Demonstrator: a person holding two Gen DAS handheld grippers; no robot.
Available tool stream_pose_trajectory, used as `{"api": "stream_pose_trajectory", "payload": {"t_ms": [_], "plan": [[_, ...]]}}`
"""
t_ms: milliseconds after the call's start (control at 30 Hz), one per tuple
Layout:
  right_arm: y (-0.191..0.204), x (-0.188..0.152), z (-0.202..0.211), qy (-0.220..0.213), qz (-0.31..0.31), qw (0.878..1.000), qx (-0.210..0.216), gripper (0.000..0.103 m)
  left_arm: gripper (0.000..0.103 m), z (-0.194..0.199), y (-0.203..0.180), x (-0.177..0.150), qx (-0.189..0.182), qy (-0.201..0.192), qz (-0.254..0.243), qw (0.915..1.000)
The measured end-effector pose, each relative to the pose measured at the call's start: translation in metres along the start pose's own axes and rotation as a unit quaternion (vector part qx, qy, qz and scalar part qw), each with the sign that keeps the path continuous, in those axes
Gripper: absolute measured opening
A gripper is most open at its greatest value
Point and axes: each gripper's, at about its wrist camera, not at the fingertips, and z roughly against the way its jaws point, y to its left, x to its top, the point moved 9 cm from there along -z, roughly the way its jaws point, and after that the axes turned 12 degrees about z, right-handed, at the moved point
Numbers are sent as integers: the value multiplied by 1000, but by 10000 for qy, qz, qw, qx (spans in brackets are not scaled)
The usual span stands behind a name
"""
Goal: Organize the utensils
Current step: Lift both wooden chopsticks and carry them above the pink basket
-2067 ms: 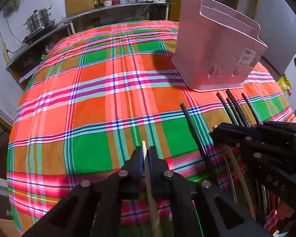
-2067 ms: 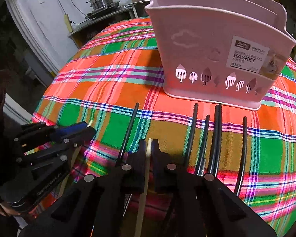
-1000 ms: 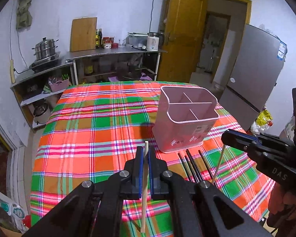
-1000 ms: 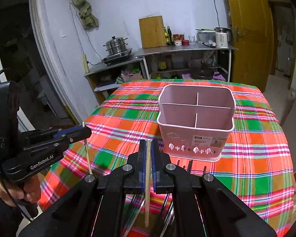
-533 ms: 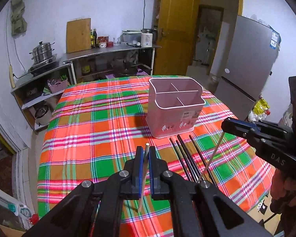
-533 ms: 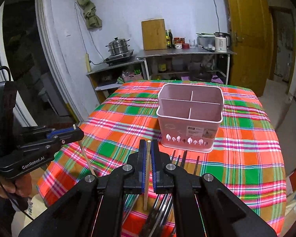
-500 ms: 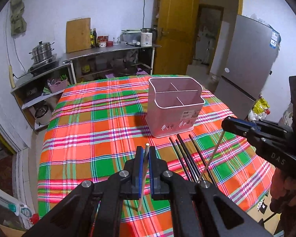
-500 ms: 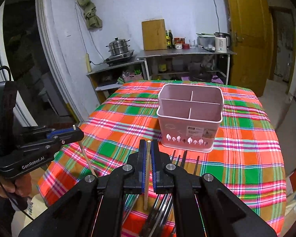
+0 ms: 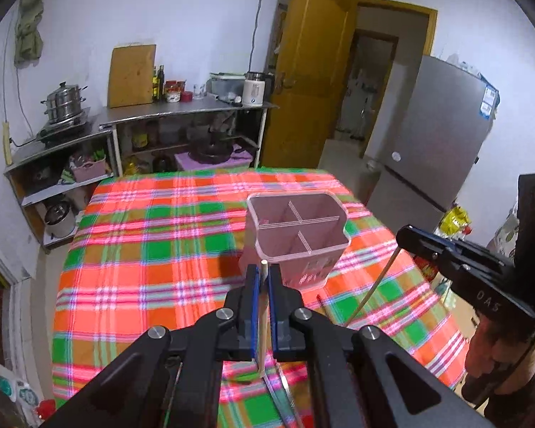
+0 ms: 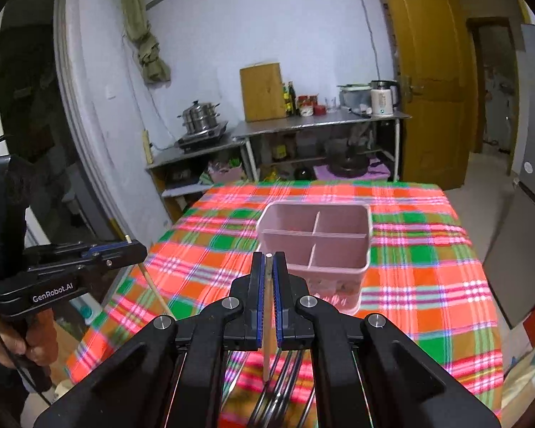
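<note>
My left gripper [image 9: 263, 278] is shut on a pale wooden chopstick [image 9: 262, 321] that hangs down, held high above the table. My right gripper [image 10: 267, 267] is shut on a second wooden chopstick [image 10: 266, 321], also held high. A pink four-compartment utensil basket [image 9: 296, 235] stands on the plaid tablecloth [image 9: 153, 249]; it also shows in the right wrist view [image 10: 315, 246]. Dark-handled utensils [image 10: 285, 374] lie on the cloth below the right gripper. The right gripper shows in the left wrist view [image 9: 403, 239]; the left gripper shows in the right wrist view [image 10: 132, 246].
A metal shelf [image 9: 182, 117] with pots, bottles and a kettle stands beyond the table. A steamer pot [image 9: 64, 103] sits at the far left. A yellow door [image 9: 306, 89] and a grey fridge [image 9: 442, 135] are at the right.
Both grippers have risen further with their chopsticks and tilted, so the basket is seen more from above and closer to the fingertips.
</note>
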Motion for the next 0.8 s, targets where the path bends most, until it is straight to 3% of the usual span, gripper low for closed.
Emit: {"api": "stream_pose_trajectory", "payload": {"t_ms": [467, 667, 800], "plan": [[-44, 82, 1, -779, -165, 9961, -370, 4, 4, -13, -30, 98, -257, -679, 178, 9972], [-49, 105, -10, -1017, -162, 9936, -455, 4, 4, -24, -32, 123, -337, -922, 289, 9948], [-49, 103, -27, -995, -161, 9938, -462, 4, 4, -45, -25, 122, -305, -881, 379, 9949]]}}
